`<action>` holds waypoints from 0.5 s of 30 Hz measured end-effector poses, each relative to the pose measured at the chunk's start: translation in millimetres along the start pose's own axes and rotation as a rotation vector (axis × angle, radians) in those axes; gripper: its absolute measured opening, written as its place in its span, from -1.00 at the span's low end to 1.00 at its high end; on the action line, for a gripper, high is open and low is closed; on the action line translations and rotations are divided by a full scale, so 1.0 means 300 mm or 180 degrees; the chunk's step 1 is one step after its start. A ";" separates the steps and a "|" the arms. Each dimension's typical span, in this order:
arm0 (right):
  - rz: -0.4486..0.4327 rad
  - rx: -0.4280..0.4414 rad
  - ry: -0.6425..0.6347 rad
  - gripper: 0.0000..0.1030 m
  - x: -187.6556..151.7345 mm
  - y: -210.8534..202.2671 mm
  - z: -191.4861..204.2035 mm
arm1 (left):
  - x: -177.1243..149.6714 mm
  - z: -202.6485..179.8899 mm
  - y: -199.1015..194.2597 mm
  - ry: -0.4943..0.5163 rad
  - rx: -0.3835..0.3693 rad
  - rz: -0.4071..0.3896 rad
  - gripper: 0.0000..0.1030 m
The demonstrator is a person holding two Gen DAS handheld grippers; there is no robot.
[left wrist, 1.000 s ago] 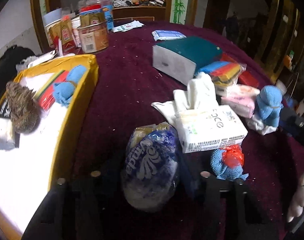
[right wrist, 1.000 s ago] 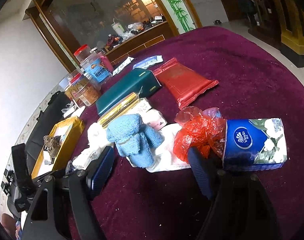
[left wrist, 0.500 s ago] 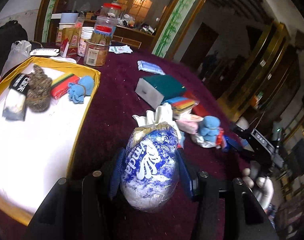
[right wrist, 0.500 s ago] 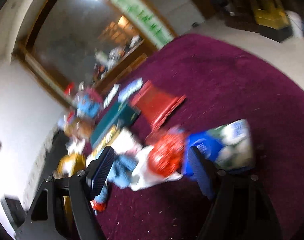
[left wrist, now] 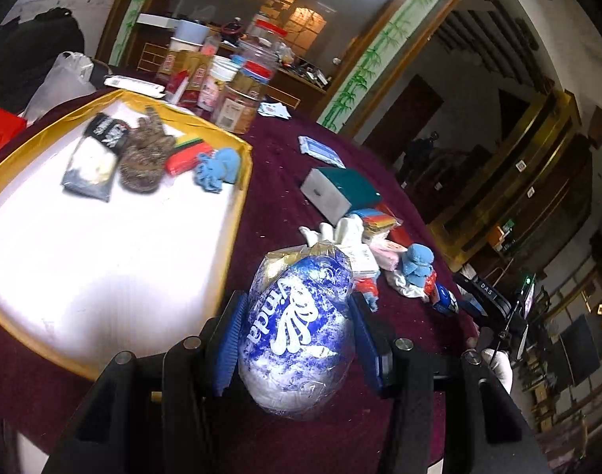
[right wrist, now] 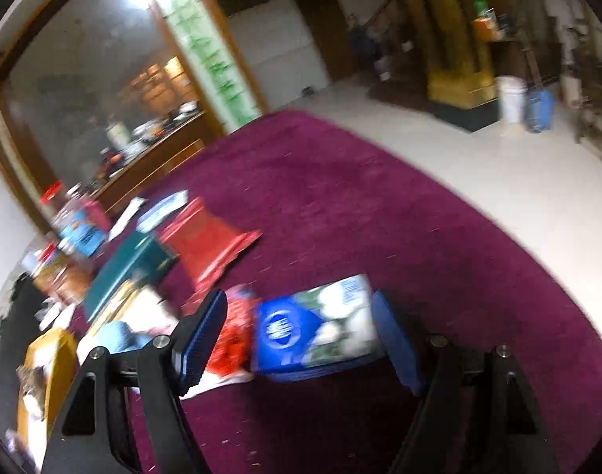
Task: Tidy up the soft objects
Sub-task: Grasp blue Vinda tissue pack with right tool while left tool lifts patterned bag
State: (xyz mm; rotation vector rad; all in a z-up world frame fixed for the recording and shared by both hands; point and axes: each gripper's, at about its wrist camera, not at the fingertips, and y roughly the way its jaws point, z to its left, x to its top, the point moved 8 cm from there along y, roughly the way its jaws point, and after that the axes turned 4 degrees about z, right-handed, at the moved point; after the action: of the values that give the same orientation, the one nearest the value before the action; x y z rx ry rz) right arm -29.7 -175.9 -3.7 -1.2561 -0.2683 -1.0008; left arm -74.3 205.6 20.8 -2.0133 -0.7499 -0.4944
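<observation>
My left gripper is shut on a blue and white Vinda tissue pack and holds it above the table, beside the yellow tray. The tray holds a brown knit glove, a blue knit cloth, a red pack and a wrapped pack. My right gripper is open, its pads on either side of a blue and white tissue pack lying on the maroon cloth, with a red plastic bag next to it. The right wrist view is blurred.
A pile of soft things lies mid-table: white tissue box, blue knit toy, pink pack. A teal box, red packet and jars stand further back. The table edge curves at the right.
My left gripper has lifted the Vinda pack off the table and swung toward the yellow tray. My right gripper has moved forward so the blue and white tissue pack now lies between its pads.
</observation>
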 end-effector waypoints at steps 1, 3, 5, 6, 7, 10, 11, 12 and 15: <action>0.0013 -0.0086 0.0023 0.46 -0.003 0.001 -0.017 | 0.000 0.013 -0.009 -0.0020 0.0011 -0.0015 0.05; 0.0205 -0.0186 0.0047 0.46 -0.019 0.040 -0.036 | 0.001 0.051 -0.035 -0.0087 0.0040 -0.0053 0.05; 0.0470 -0.0255 -0.0009 0.48 -0.043 0.097 -0.029 | 0.000 0.090 -0.061 -0.0153 0.0068 -0.0090 0.05; 0.0480 -0.0304 -0.0090 0.53 -0.041 0.103 -0.017 | -0.001 0.104 -0.068 -0.0177 0.0084 -0.0103 0.05; 0.0492 -0.0309 -0.0140 0.57 -0.044 0.105 -0.005 | -0.002 0.125 -0.080 -0.0215 0.0105 -0.0119 0.05; 0.0575 -0.0370 -0.0305 0.57 -0.053 0.122 0.016 | -0.008 0.178 -0.105 -0.0314 0.0159 -0.0147 0.05; 0.0598 -0.0411 -0.0356 0.57 -0.057 0.125 0.021 | -0.011 0.187 -0.110 -0.0333 0.0171 -0.0148 0.05; 0.0619 -0.0461 -0.0407 0.51 -0.062 0.127 0.026 | -0.014 0.202 -0.118 -0.0360 0.0185 -0.0150 0.05; 0.0632 -0.0461 -0.0481 0.37 -0.068 0.117 0.030 | -0.021 0.236 -0.152 -0.0396 0.0217 -0.0180 0.05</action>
State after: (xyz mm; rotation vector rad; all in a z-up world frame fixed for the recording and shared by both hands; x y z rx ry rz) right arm -12.2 -159.3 -37.5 -1.4629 -0.1856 -0.7668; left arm -106.0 283.0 8.7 -1.9774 -0.8898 -0.3734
